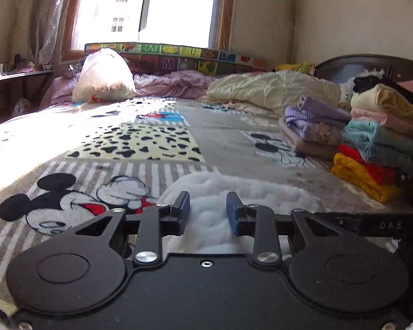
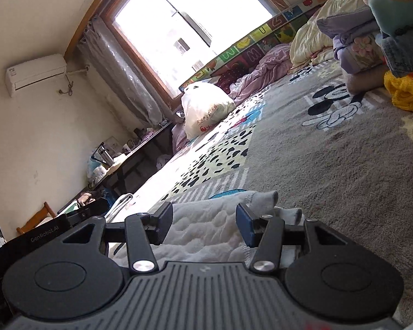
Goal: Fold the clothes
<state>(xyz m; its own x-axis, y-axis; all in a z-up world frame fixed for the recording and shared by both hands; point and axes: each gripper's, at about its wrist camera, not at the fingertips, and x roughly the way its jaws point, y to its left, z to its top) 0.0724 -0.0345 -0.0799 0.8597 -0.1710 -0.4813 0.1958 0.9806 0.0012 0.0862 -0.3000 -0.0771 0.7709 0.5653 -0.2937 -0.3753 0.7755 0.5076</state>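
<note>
Now | white fleece garment [image 1: 214, 206] directly ahead, under both | left gripper [image 1: 208, 213] parted, empty | right gripper [image 2: 203, 224] parted, empty, equally near

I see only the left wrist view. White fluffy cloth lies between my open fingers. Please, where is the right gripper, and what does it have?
Observer: The right gripper is open, its fingers on either side of the same white garment; nothing is clamped.
Operator: Is a sleeve or cuff near it?
Observer: Yes, two ribbed cuffs stick out just past its right finger.
Operator: Is the folded pile close to that side?
Observer: The folded pile sits farther up the blanket, apart from the garment, with its yellow piece lowest.
Operator: Anything on the wall I cannot see?
Observer: An air conditioner hangs left of the window.
</note>
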